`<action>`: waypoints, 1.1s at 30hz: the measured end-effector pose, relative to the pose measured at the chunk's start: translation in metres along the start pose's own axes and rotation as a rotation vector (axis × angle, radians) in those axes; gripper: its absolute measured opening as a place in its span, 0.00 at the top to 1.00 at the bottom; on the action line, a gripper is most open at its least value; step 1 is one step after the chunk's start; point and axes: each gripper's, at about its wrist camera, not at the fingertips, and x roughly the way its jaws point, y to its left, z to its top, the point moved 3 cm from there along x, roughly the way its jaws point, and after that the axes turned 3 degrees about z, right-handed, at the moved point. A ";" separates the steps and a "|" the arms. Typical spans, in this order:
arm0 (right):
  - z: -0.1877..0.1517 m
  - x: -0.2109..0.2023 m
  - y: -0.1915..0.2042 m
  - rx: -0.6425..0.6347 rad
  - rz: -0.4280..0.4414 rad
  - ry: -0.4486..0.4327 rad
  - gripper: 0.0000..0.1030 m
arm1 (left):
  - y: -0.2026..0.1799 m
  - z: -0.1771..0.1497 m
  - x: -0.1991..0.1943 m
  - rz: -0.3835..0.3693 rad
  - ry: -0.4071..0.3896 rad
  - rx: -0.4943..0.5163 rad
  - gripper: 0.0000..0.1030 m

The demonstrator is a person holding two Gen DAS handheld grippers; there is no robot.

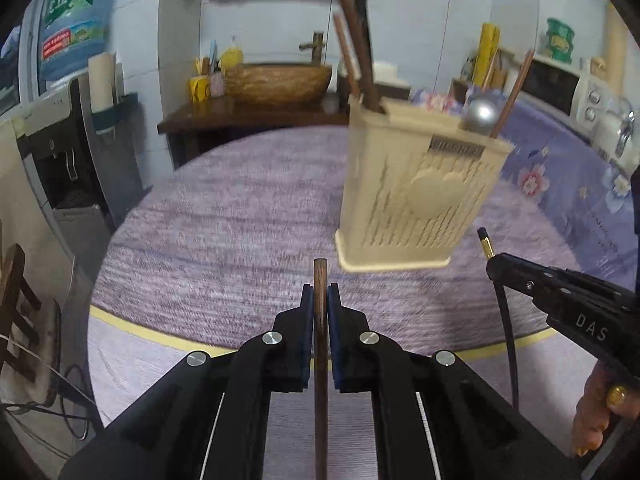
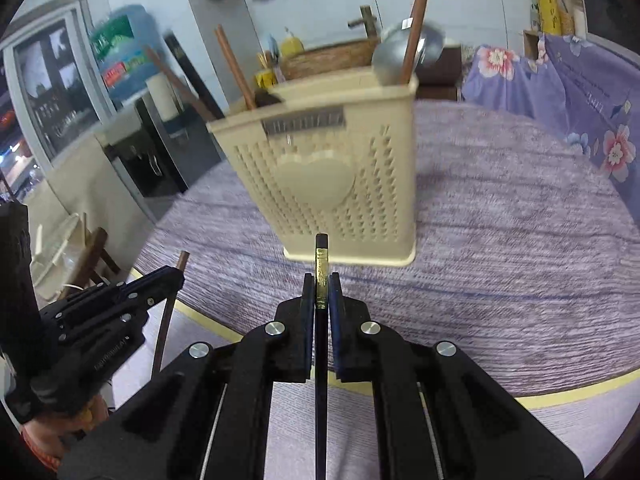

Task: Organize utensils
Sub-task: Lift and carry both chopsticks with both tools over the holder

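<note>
brown chopstick in left claw — holder ahead

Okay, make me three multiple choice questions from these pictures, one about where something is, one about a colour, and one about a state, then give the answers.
1. Where does the cream utensil holder stand?
A. on the purple tablecloth
B. on a shelf
C. on the floor

2. What colour is the chopstick in the left hand-held gripper?
A. white
B. dark brown
C. red

3. What state is the right hand-held gripper in?
A. open and empty
B. shut on nothing
C. shut on a black chopstick with a gold band

Answers: A, its base rests on the cloth; B, brown wood shows between the pads; C, pads press the stick.
</note>
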 end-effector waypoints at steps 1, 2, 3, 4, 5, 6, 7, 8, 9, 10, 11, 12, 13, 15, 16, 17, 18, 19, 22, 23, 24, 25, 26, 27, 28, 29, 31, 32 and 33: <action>0.003 -0.011 -0.002 -0.006 -0.004 -0.019 0.92 | -0.001 0.005 -0.010 -0.008 -0.026 -0.001 0.92; 0.007 -0.022 -0.004 -0.011 -0.007 -0.039 0.92 | -0.002 0.010 -0.018 -0.018 -0.048 -0.006 0.92; 0.008 -0.032 -0.007 -0.015 -0.008 -0.054 0.92 | -0.003 0.015 -0.025 -0.028 -0.067 -0.012 0.92; 0.012 -0.040 -0.008 -0.018 -0.008 -0.069 0.92 | -0.004 0.020 -0.034 -0.042 -0.088 -0.019 0.92; 0.014 -0.048 -0.012 -0.019 -0.007 -0.080 0.92 | -0.004 0.024 -0.040 -0.053 -0.102 -0.022 0.92; 0.016 -0.057 -0.014 -0.019 -0.005 -0.091 0.92 | -0.005 0.027 -0.045 -0.060 -0.117 -0.022 0.92; 0.018 -0.065 -0.017 -0.016 -0.004 -0.101 0.92 | -0.006 0.029 -0.050 -0.064 -0.129 -0.019 0.92; 0.020 -0.073 -0.019 -0.014 -0.005 -0.115 0.92 | -0.009 0.031 -0.053 -0.066 -0.137 -0.016 0.92; 0.022 -0.081 -0.024 -0.017 -0.007 -0.127 0.92 | -0.011 0.034 -0.056 -0.075 -0.146 -0.017 0.92; 0.024 -0.089 -0.025 -0.021 -0.012 -0.140 0.92 | -0.011 0.035 -0.059 -0.087 -0.152 -0.022 0.92; 0.026 -0.098 -0.026 -0.026 -0.016 -0.158 0.92 | -0.012 0.037 -0.062 -0.098 -0.157 -0.026 0.92; 0.027 -0.105 -0.027 -0.027 -0.016 -0.171 0.92 | -0.014 0.039 -0.065 -0.107 -0.164 -0.025 0.92; 0.030 -0.112 -0.027 -0.030 -0.014 -0.181 0.92 | -0.016 0.040 -0.067 -0.107 -0.170 -0.020 0.92; 0.032 -0.120 -0.028 -0.035 -0.011 -0.191 0.92 | -0.022 0.041 -0.073 -0.109 -0.183 -0.010 0.92; 0.033 -0.123 -0.029 -0.036 -0.013 -0.197 0.92 | -0.024 0.041 -0.074 -0.113 -0.187 -0.004 0.92; 0.034 -0.125 -0.029 -0.039 -0.016 -0.200 0.92 | -0.028 0.042 -0.077 -0.114 -0.191 0.000 0.92; 0.034 -0.125 -0.029 -0.039 -0.018 -0.200 0.92 | -0.031 0.042 -0.078 -0.111 -0.197 0.007 0.92; 0.034 -0.126 -0.031 -0.035 -0.020 -0.201 0.92 | -0.034 0.043 -0.079 -0.107 -0.201 0.012 0.92; 0.035 -0.128 -0.034 -0.026 -0.020 -0.204 0.92 | -0.040 0.044 -0.078 -0.108 -0.203 0.022 0.92; 0.035 -0.129 -0.035 -0.025 -0.019 -0.207 0.92 | -0.042 0.044 -0.078 -0.109 -0.203 0.025 0.92; 0.034 -0.129 -0.035 -0.027 -0.020 -0.208 0.92 | -0.043 0.044 -0.079 -0.107 -0.205 0.029 0.92; 0.035 -0.129 -0.035 -0.030 -0.020 -0.209 0.92 | -0.042 0.045 -0.079 -0.106 -0.206 0.031 0.92; 0.035 -0.129 -0.035 -0.032 -0.020 -0.209 0.92 | -0.042 0.045 -0.079 -0.107 -0.207 0.031 0.92; 0.035 -0.130 -0.035 -0.033 -0.019 -0.212 0.92 | -0.042 0.045 -0.079 -0.108 -0.209 0.032 0.92; 0.035 -0.131 -0.034 -0.036 -0.019 -0.214 0.92 | -0.042 0.046 -0.080 -0.107 -0.211 0.034 0.92; 0.036 -0.132 -0.034 -0.040 -0.019 -0.216 0.92 | -0.042 0.046 -0.081 -0.107 -0.214 0.035 0.92; 0.038 -0.134 -0.032 -0.046 -0.017 -0.221 0.92 | -0.043 0.048 -0.083 -0.106 -0.220 0.036 0.92; 0.040 -0.135 -0.032 -0.048 -0.014 -0.222 0.92 | -0.042 0.049 -0.084 -0.106 -0.224 0.036 0.92; 0.042 -0.136 -0.031 -0.050 -0.007 -0.223 0.92 | -0.042 0.052 -0.086 -0.105 -0.229 0.037 0.92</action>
